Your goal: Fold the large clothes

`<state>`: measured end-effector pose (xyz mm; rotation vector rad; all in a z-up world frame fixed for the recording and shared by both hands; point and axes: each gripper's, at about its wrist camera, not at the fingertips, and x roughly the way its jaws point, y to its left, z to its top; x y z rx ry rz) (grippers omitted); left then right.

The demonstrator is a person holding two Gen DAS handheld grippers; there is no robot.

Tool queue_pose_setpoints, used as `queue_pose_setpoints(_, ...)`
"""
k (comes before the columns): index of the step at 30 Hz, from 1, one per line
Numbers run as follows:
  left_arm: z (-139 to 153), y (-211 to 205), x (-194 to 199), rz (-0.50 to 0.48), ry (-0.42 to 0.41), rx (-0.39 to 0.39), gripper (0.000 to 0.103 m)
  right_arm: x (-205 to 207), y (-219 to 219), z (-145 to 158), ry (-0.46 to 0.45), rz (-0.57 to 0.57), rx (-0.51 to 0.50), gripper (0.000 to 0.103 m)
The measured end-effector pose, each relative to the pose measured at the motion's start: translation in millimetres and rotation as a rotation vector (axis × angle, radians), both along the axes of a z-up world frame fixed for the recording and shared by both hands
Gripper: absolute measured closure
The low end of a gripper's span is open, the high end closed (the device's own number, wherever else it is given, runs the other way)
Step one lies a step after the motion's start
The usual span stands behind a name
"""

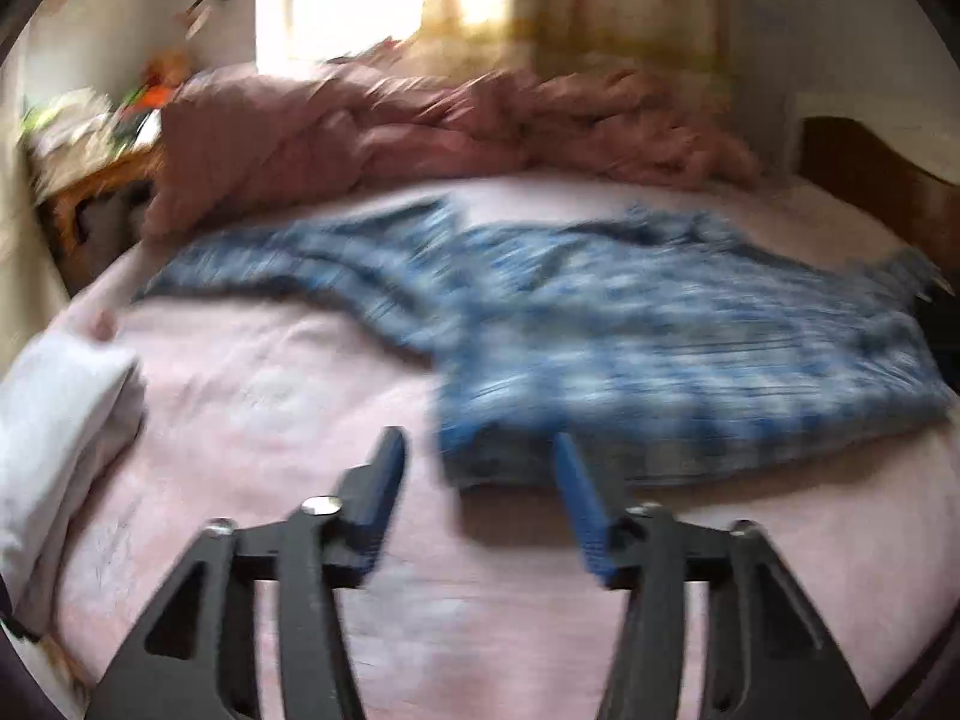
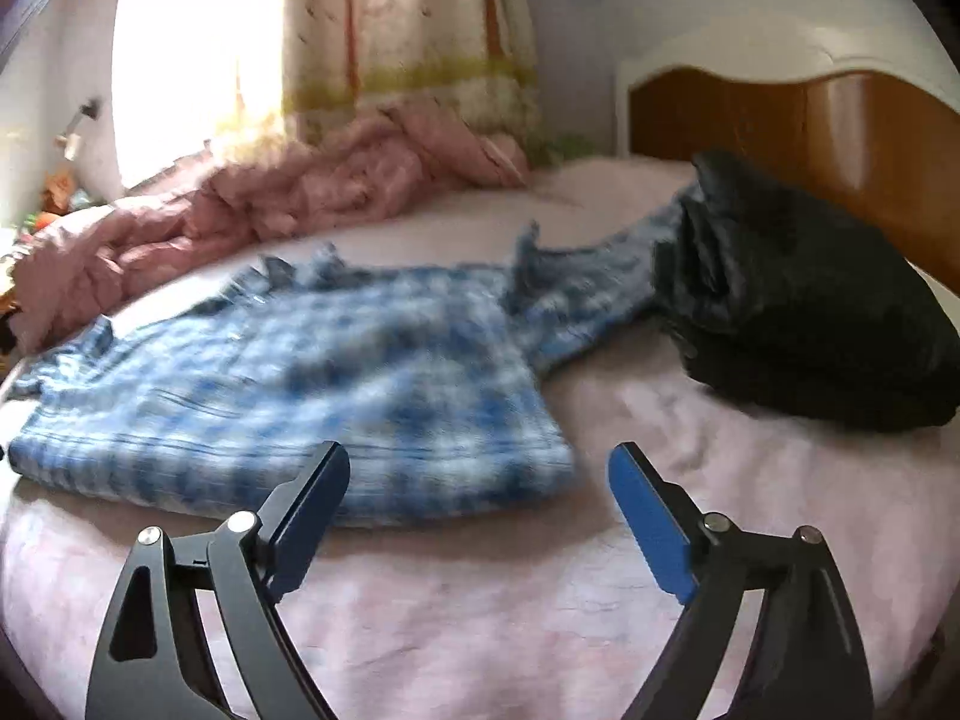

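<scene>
We see no box or basket here; the bed [image 1: 252, 372] with its pink sheet carries everything. The blue checked shirt [image 1: 600, 336] lies spread on it, its near hem folded over, one sleeve trailing toward the crumpled pink duvet [image 1: 372, 132]. A folded white cloth [image 1: 66, 408] sits at the left edge, and a dark bundle [image 2: 804, 312] rests on the other sleeve by the wooden headboard [image 2: 840, 138]. Our left gripper [image 1: 477, 450] tilts down at the shirt's near left corner, fingers apart and holding nothing. Our right gripper [image 2: 480, 462] tilts down at the near right corner, spread wider, also empty. Both views are blurred.
</scene>
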<state>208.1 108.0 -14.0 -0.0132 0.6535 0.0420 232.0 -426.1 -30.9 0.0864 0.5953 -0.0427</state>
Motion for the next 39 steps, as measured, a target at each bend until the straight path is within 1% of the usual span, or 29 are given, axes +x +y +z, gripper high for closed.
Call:
queue_pose_setpoints(2, 11.7, -22.0, -7.5, -0.052, -0.062, 0.034, 0.025, -2.0, 9.3, 2.6, -0.032, 0.029, 0.020, 0.013)
queue_pose_setpoints(4, 19.1, -40.8, -5.9, -0.090, -0.085, 0.027, 0.017, 1.5, 16.9, 5.8, -0.019, 0.043, 0.053, 0.013)
queue_pose_setpoints(6, 22.8, -57.5, 3.1, -0.124, -0.083, 0.004, 0.015, 3.3, 23.9, 10.0, -0.001, 0.085, 0.077, 0.013)
queue_pose_setpoints(7, 22.0, -64.2, 9.0, -0.129, -0.079, 0.002, 0.012, 4.8, 29.5, 12.2, 0.011, 0.102, 0.063, 0.013)
queue_pose_setpoints(8, 20.5, -70.6, 14.5, -0.132, -0.072, -0.002, 0.005, 6.2, 35.5, 14.3, 0.024, 0.116, 0.039, 0.013)
queue_pose_setpoints(9, 17.1, -76.5, 21.7, -0.136, -0.055, -0.009, 0.002, 8.7, 42.6, 15.7, 0.044, 0.128, 0.009, 0.013)
queue_pose_setpoints(10, 13.7, -81.9, 27.6, -0.144, -0.026, -0.019, 0.002, 11.9, 48.7, 15.8, 0.066, 0.141, -0.012, 0.013)
queue_pose_setpoints(11, 7.0, -87.9, 39.2, -0.151, 0.027, -0.025, 0.002, 15.0, 53.5, 14.3, 0.087, 0.152, -0.025, 0.013)
queue_pose_setpoints(12, -1.7, -97.0, 48.9, -0.155, 0.104, -0.016, 0.002, 19.5, 59.8, 11.1, 0.123, 0.165, -0.037, 0.013)
queue_pose_setpoints(13, -9.2, -104.6, 57.4, -0.166, 0.164, -0.009, 0.002, 25.9, 65.7, 6.3, 0.165, 0.169, -0.051, 0.013)
queue_pose_setpoints(14, -14.9, -109.6, 64.8, -0.172, 0.184, -0.011, 0.002, 33.0, 70.5, 0.9, 0.210, 0.164, -0.071, 0.013)
queue_pose_setpoints(15, -18.4, -113.2, 71.9, -0.171, 0.188, -0.013, 0.002, 41.3, 77.3, -4.8, 0.252, 0.173, -0.091, 0.013)
queue_pose_setpoints(18, -22.9, -120.3, 90.9, -0.177, 0.218, -0.005, 0.002, 59.1, 91.8, -14.6, 0.302, 0.197, -0.129, 0.013)
queue_pose_setpoints(21, -40.4, -116.4, 110.7, -0.138, 0.282, -0.013, 0.001, 77.9, 96.3, -29.7, 0.366, 0.194, -0.115, 0.013)
queue_pose_setpoints(22, -49.8, -116.7, 117.0, -0.120, 0.298, 0.013, 0.000, 85.4, 95.2, -38.2, 0.400, 0.183, -0.104, 0.012)
queue_pose_setpoints(23, -59.5, -119.9, 122.8, -0.109, 0.300, 0.077, 0.000, 92.0, 93.1, -45.1, 0.416, 0.172, -0.089, 0.006)
queue_pose_setpoints(24, -64.2, -122.0, 125.8, -0.123, 0.294, 0.099, 0.000, 96.4, 91.3, -48.0, 0.403, 0.156, -0.088, 0.001)
queue_pose_setpoints(27, -60.5, -114.3, 133.3, -0.107, 0.285, 0.067, 0.000, 110.0, 86.6, -54.2, 0.403, 0.129, -0.079, 0.000)
queue_pose_setpoints(29, -63.4, -110.4, 136.7, -0.097, 0.277, 0.048, 0.000, 116.2, 85.5, -54.6, 0.396, 0.122, -0.080, 0.000)
queue_pose_setpoints(35, -65.3, -116.6, 131.6, -0.092, 0.210, 0.081, 0.000, 116.1, 86.3, -56.5, 0.352, 0.111, -0.098, 0.000)
queue_pose_setpoints(37, -61.5, -114.8, 126.0, -0.085, 0.172, 0.071, 0.000, 114.4, 85.8, -55.4, 0.347, 0.109, -0.097, 0.000)
queue_pose_setpoints(39, -52.7, -113.4, 113.2, -0.064, 0.092, 0.073, 0.001, 112.7, 87.6, -54.5, 0.327, 0.103, -0.103, 0.000)
